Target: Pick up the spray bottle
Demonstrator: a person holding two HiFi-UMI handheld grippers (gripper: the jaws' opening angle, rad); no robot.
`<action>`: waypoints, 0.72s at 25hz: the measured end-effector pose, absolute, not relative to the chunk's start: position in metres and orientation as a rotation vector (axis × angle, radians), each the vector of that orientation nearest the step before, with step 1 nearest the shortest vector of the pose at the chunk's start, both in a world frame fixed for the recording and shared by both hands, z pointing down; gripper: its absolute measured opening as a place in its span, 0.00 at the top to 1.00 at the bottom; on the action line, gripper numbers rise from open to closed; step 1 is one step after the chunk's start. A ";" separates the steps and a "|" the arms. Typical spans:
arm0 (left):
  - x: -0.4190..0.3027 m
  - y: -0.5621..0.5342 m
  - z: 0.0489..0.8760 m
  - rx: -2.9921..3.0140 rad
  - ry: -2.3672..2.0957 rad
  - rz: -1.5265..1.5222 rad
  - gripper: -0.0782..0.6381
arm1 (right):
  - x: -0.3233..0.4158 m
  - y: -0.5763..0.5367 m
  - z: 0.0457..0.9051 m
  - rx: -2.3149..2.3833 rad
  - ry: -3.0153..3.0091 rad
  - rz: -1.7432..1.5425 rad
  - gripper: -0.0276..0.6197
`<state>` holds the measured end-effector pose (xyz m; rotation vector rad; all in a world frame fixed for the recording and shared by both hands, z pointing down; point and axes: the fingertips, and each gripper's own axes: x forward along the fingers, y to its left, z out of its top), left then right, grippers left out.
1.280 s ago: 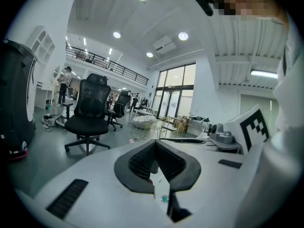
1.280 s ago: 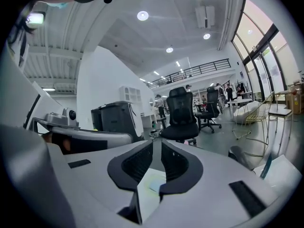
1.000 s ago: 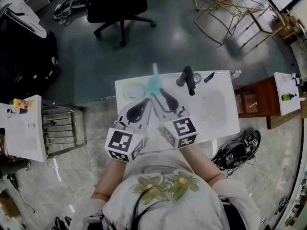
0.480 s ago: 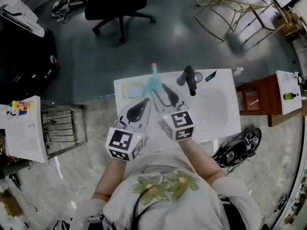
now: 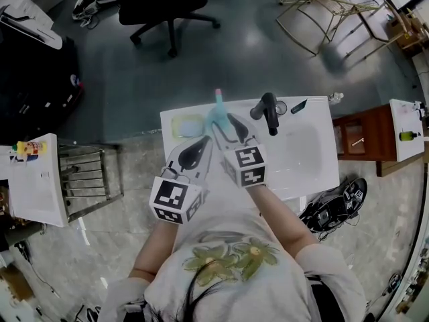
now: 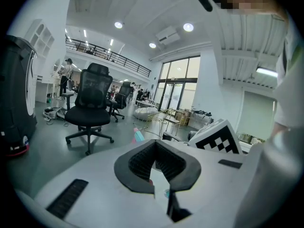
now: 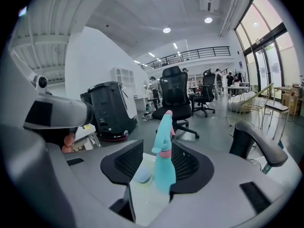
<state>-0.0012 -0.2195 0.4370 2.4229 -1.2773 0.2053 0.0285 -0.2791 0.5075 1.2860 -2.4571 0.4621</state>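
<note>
Both forearms reach forward over the white counter (image 5: 308, 154). The left gripper (image 5: 203, 143) points toward 1 o'clock in the head view and the right gripper (image 5: 226, 122) toward 11 o'clock, both angled slightly downward, with the right one farther out. The left gripper's jaws meet at the tips with nothing between them. The right gripper's jaws stand wide and are opening, and the pads are not pressing on anything.

The teal spray bottle (image 7: 164, 167) stands between the right jaws at the counter's far edge, at 9 o'clock from the black faucet (image 5: 270, 113). Its long axis is upright and its pink-tipped head points to 12 o'clock in the right gripper view.
</note>
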 end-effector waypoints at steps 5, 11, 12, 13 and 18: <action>0.000 -0.223 0.440 2.416 -1.279 0.213 0.88 | 0.028 -0.285 0.519 1.274 -2.434 0.472 0.71; -0.005 -0.226 0.445 2.404 -1.282 0.232 0.88 | 0.025 -0.293 0.529 1.270 -2.412 0.472 0.71; -0.005 -0.226 0.446 2.402 -1.283 0.233 0.88 | 0.025 -0.293 0.530 1.271 -2.409 0.473 0.71; -0.005 -0.226 0.446 2.400 -1.285 0.234 0.88 | 0.025 -0.294 0.531 1.273 -2.407 0.472 0.71; -0.005 -0.226 0.448 2.395 -1.287 0.239 0.88 | 0.026 -0.300 0.537 1.284 -2.396 0.466 0.71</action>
